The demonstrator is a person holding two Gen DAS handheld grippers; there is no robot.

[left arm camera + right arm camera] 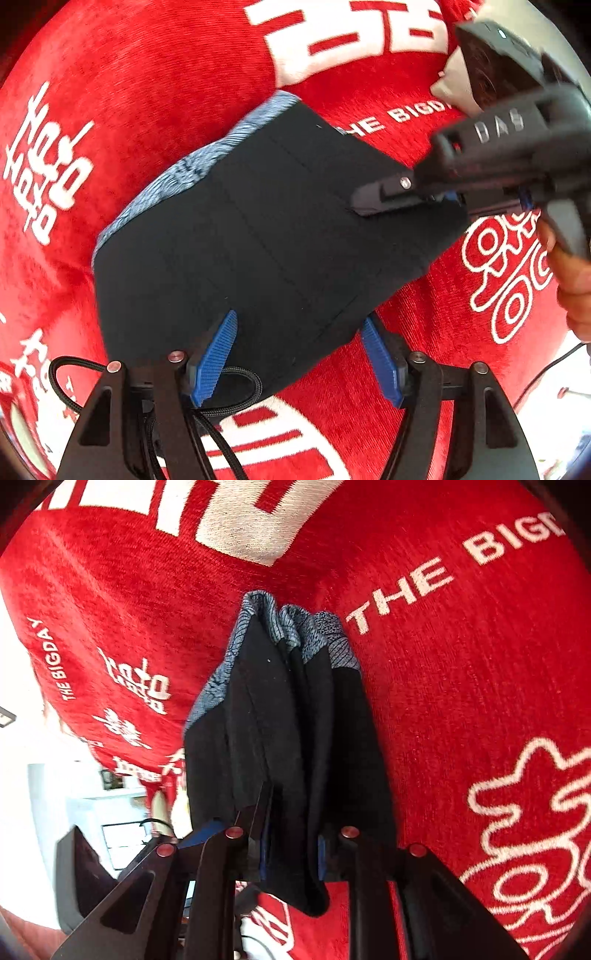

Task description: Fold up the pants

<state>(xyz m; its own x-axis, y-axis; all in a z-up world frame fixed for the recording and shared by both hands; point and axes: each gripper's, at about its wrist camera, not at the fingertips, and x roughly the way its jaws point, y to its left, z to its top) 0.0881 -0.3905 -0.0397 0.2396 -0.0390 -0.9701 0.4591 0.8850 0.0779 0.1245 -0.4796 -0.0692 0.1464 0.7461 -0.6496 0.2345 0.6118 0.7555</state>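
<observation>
Right gripper (pixel 291 853) clamped on folded black pants (pixel 258 236); left gripper (pixel 299 354) open, straddling edge.
Risks dragging fold apart over red blanket (pixel 147 92) if lifted one-sided.

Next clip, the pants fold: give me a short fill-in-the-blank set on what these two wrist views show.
1. The black pants lie on a ____ cloth with white lettering.
2. The left gripper has its blue pads ____, nothing pressed between them.
3. The right gripper is shut on the ____.
4. The pants' patterned band is ____ in colour.

Missing words: red; open; pants; blue-grey
</observation>
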